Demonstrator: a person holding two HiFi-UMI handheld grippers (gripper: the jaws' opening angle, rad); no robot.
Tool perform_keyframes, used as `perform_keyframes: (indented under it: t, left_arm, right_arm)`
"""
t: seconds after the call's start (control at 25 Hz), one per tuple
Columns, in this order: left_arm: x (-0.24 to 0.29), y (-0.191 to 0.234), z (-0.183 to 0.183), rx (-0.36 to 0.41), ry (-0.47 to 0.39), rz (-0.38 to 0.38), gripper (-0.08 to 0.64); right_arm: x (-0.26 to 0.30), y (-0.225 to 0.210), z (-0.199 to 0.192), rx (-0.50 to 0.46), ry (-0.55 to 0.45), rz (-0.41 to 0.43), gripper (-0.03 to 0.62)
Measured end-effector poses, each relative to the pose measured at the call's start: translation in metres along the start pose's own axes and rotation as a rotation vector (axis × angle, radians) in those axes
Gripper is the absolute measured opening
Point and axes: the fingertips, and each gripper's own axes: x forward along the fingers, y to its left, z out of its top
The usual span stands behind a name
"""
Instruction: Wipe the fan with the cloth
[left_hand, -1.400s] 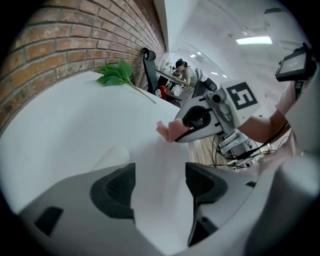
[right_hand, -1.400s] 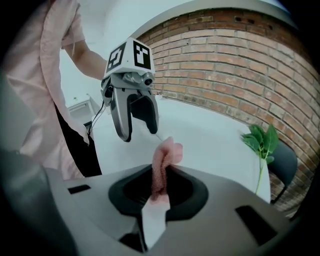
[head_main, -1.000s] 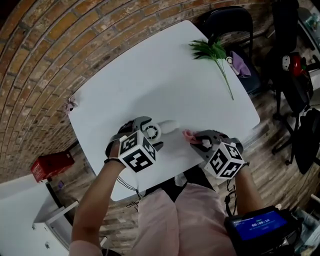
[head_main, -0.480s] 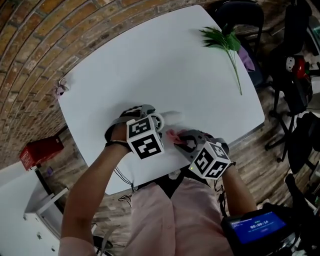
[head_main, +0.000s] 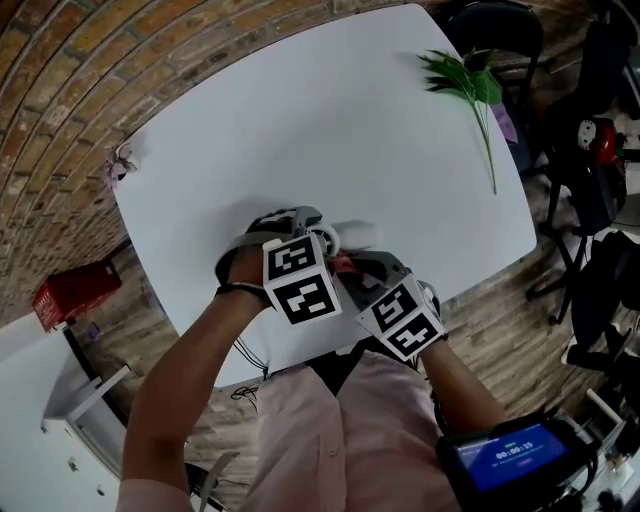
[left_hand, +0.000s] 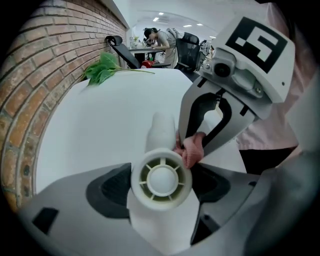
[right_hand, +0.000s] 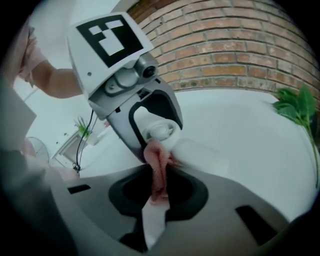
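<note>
A small white hand fan (left_hand: 161, 179) with a round grille head sits clamped between the jaws of my left gripper (head_main: 320, 240), which is shut on it; its handle (left_hand: 161, 131) points away over the white table (head_main: 300, 130). My right gripper (right_hand: 159, 189) is shut on a pink cloth (right_hand: 158, 170). The bunched cloth (left_hand: 192, 150) presses against the right side of the fan's head. In the head view both grippers meet near the table's front edge, with the cloth (head_main: 343, 264) between them.
A green plant sprig (head_main: 470, 85) lies at the table's far right corner. A small object (head_main: 122, 160) sits at the left edge. A dark chair (head_main: 495, 25) stands behind the table, and a red box (head_main: 72, 290) on the floor at left.
My right gripper has moved left with the pink cloth until the cloth touches the fan. The left gripper still holds the fan in about the same place.
</note>
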Motion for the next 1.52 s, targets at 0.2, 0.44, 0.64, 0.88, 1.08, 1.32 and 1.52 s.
perform_keyframes:
  t: [0.2, 0.44, 0.64, 0.88, 1.08, 1.32, 1.52]
  left_arm:
    - [0.001, 0.001, 0.000, -0.004, -0.010, -0.002, 0.370]
    - [0.000, 0.000, 0.000, -0.002, -0.010, -0.003, 0.370]
    - [0.001, 0.000, 0.000, -0.003, -0.007, -0.004, 0.370]
    - [0.001, 0.000, -0.001, -0.003, -0.006, -0.007, 0.370]
    - [0.002, -0.001, -0.001, -0.005, -0.001, -0.009, 0.370]
    - [0.001, -0.001, 0.000, -0.004, 0.001, -0.019, 0.370]
    - [0.002, -0.002, 0.000, -0.001, 0.002, -0.031, 0.371]
  right_arm:
    - [0.001, -0.013, 0.003, 0.139, -0.020, -0.077, 0.054]
    - [-0.004, -0.022, -0.001, 0.273, -0.027, -0.106, 0.054]
    - [-0.013, -0.033, -0.008, 0.306, -0.026, -0.133, 0.052]
    - [-0.022, -0.046, -0.014, 0.327, -0.029, -0.166, 0.052]
    - [-0.027, -0.053, -0.018, 0.334, -0.032, -0.170, 0.052]
    - [-0.037, -0.066, -0.023, 0.340, -0.042, -0.186, 0.052]
    - [-0.043, -0.080, -0.024, 0.335, -0.048, -0.208, 0.052]
